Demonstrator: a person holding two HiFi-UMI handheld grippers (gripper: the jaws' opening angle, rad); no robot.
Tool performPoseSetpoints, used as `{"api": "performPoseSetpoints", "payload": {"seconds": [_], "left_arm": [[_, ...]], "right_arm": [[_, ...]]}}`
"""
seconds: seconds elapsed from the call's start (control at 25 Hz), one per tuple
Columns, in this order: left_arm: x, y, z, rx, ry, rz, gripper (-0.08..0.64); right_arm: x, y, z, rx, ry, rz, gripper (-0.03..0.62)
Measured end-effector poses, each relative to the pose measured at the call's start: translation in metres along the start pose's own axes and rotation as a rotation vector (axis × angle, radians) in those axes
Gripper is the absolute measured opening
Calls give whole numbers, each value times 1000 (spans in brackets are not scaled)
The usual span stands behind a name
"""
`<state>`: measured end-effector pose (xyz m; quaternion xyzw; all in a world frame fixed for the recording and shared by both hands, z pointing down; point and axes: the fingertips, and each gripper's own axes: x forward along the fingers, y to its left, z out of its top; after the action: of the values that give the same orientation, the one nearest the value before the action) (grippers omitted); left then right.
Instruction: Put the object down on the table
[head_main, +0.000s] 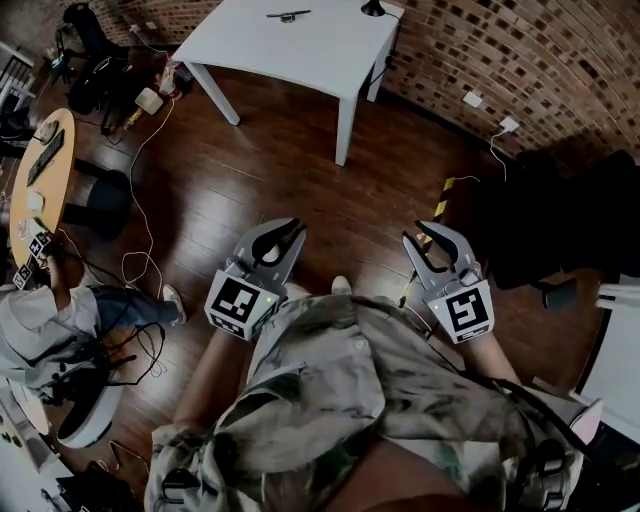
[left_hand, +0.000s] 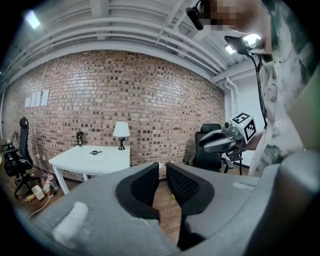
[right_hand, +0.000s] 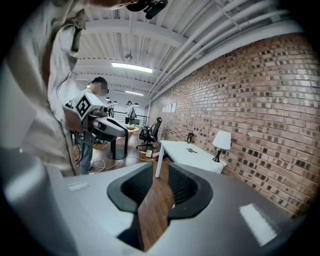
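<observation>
I hold both grippers at waist height above the wooden floor, well short of the white table (head_main: 300, 45). A small dark object (head_main: 288, 16) lies on the tabletop; it also shows as the dark object (left_hand: 93, 152) in the left gripper view and as the dark object (right_hand: 190, 148) in the right gripper view. My left gripper (head_main: 286, 240) (left_hand: 163, 167) has a narrow gap between its pads, with only floor seen through it. My right gripper (head_main: 426, 240) (right_hand: 161, 167) stands a little wider apart, also with nothing between its jaws. Neither gripper holds anything.
A lamp (left_hand: 120, 134) stands at the table's far edge by the brick wall (left_hand: 140, 100). A black office chair (head_main: 545, 225) is at my right. At the left are a round wooden table (head_main: 40, 165), a seated person (head_main: 45, 335) and loose cables (head_main: 140, 265) on the floor.
</observation>
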<state>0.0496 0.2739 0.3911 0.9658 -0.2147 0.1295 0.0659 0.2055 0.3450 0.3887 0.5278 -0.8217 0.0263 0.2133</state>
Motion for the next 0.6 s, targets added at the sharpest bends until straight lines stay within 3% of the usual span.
{"api": "performPoseSetpoints", "payload": {"seconds": [0.32, 0.6], "left_arm": [[-17, -30, -1, 32, -8, 42, 49], [-11, -18, 7, 45, -3, 37, 49]], "right_arm": [[-29, 19, 1, -45, -46, 36, 95], [-16, 13, 10, -42, -58, 37, 80]]}}
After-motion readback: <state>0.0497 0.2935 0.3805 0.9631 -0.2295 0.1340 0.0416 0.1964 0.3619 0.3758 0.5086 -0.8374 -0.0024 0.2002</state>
